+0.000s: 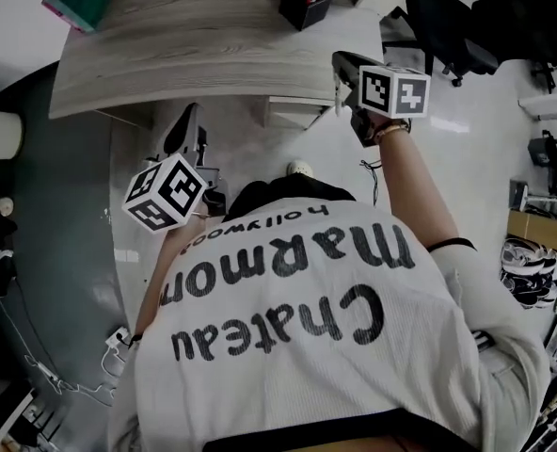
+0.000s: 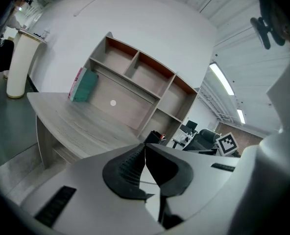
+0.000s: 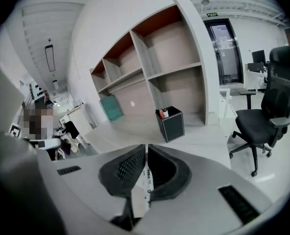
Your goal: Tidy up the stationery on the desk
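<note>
**Right gripper** [image 3: 146, 153]: the jaws stand narrow and are clamped on a thin white flat piece with dark print [image 3: 144, 182]. The piece sits on edge between the pads and runs back toward the gripper body. What kind of item it is cannot be told.

**Left gripper** [image 2: 145, 155]: the jaws are closed tip to tip. Nothing can be made out between them.

**Position, head view:** both grippers are held up in front of the person's white printed shirt [image 1: 335, 328], clear of the pale grey wood-grain surface [image 1: 184, 36]. The right jaws are near the surface's front edge. The left jaws are lower in this view, over the floor in front of the surface.

**Items ahead of the right jaws:**
- A black square pen holder with pale edging [image 3: 170, 124] stands upright on the surface, ahead and slightly to the right. It holds small red and white items.
- A teal flat box [image 3: 109, 107] leans further off to the left, against the back panel of the open wooden shelf unit [image 3: 150, 67].
- A black office chair [image 3: 262, 116] stands on the floor well to the right, apart from the surface.

**Items ahead of the left jaws:**
- The pen holder shows just above the jaw tips.
- The teal box is up and to the left.
- A cream upright cylinder [image 2: 17, 65] stands at the far left, beyond the surface's end.
</note>
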Demonstrator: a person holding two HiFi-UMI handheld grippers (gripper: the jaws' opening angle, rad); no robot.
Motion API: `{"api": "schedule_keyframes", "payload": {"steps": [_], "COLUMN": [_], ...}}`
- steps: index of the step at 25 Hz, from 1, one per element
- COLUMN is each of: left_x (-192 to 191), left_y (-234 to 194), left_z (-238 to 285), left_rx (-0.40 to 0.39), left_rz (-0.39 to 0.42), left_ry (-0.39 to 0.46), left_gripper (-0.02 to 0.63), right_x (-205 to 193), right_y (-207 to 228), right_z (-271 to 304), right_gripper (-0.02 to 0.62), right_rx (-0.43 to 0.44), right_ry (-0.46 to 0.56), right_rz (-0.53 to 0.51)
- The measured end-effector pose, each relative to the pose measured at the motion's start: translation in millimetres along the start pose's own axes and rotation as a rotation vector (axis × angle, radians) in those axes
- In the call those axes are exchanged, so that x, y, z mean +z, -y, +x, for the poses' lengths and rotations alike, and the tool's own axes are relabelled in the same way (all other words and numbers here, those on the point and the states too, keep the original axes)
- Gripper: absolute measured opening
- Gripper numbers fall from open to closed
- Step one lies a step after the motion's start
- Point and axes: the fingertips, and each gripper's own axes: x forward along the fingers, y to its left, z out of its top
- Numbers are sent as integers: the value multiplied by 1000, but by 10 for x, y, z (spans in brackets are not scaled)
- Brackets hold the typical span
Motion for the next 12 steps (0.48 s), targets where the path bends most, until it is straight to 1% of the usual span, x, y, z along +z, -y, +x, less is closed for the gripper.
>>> {"api": "schedule_keyframes", "payload": {"steps": [8, 12], "left_x": [-67, -134], "left_y": [141, 160], "left_z": [-62, -34], "left_rx": [-99, -122], "left_rz": [33, 29], "left_ry": [-25, -54], "left_gripper": [17, 17], "right_x": [136, 232], "right_y": [-156, -195], "right_z": [-491, -613], "right_gripper": [29, 29], "right_rx": [-61, -77], "right_ry": [181, 230], "right_rz": [63, 67]}}
